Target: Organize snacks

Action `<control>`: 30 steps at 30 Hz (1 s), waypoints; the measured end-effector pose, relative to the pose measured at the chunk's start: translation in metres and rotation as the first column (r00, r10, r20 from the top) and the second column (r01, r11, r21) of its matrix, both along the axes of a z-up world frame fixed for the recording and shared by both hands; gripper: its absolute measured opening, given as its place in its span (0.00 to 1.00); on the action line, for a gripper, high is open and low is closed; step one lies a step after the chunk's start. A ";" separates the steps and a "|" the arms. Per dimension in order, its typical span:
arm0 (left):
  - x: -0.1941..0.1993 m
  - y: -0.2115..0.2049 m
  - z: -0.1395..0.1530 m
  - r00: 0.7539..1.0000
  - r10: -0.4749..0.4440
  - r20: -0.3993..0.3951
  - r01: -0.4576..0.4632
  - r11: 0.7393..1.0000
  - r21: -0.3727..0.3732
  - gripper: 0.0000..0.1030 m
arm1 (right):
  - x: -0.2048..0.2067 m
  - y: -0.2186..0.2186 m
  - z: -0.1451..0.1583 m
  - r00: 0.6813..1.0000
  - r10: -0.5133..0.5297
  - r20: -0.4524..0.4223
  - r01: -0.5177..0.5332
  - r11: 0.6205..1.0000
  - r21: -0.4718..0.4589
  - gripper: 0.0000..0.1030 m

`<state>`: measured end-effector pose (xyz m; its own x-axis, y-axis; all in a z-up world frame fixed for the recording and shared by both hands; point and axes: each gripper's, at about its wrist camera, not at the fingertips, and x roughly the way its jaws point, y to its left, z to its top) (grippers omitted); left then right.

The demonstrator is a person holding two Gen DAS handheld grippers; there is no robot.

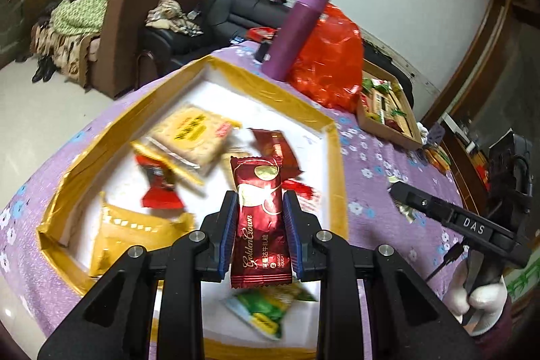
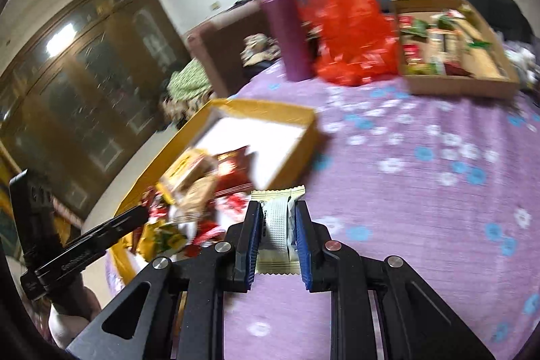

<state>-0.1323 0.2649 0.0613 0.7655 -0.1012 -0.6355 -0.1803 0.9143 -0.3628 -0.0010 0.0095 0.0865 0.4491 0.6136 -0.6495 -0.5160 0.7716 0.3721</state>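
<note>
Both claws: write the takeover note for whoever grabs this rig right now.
Left claw: shut on the red nougat bar, held above the gold box.
Right claw: shut on a white-and-gold packet, over the purple cloth just beside the gold box.
Done: several snacks, including a cracker pack and a green packet, already lie in the gold box.
Left: put down both held snacks. The cardboard tray at the far side holds more; a few wrappers lie loose on the cloth.
</note>
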 end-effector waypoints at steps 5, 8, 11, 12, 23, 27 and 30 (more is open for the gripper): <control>-0.002 0.008 -0.011 1.000 0.000 -0.022 0.000 1.000 0.012 0.24 | -0.001 0.045 -0.006 0.998 0.054 -0.013 -0.055 0.998 -0.037 0.19; -0.003 0.008 -0.015 0.999 -0.006 -0.038 0.008 0.999 0.044 0.24 | 0.000 0.068 -0.011 0.997 0.081 -0.021 -0.082 0.995 -0.063 0.19; -0.006 0.008 -0.015 0.999 -0.025 -0.034 0.027 0.998 0.050 0.27 | 0.001 0.086 -0.019 0.995 0.097 -0.028 -0.099 0.991 -0.091 0.20; -0.007 0.009 -0.014 0.999 -0.033 -0.027 0.034 0.998 0.047 0.31 | 0.003 0.091 -0.022 0.995 0.098 -0.030 -0.100 0.990 -0.098 0.20; -0.020 0.022 0.002 1.000 0.006 0.015 -0.007 0.999 0.047 0.53 | 0.002 0.077 -0.017 0.998 0.055 -0.013 -0.055 0.998 -0.023 0.37; -0.024 0.014 0.009 1.000 0.008 0.026 -0.010 0.998 0.066 0.53 | -0.016 0.056 -0.009 0.999 0.041 0.010 -0.041 0.999 -0.004 0.40; -0.028 0.001 0.019 0.999 0.013 0.041 -0.017 0.995 0.101 0.53 | -0.033 0.037 -0.005 0.999 0.031 0.028 -0.032 0.999 0.017 0.42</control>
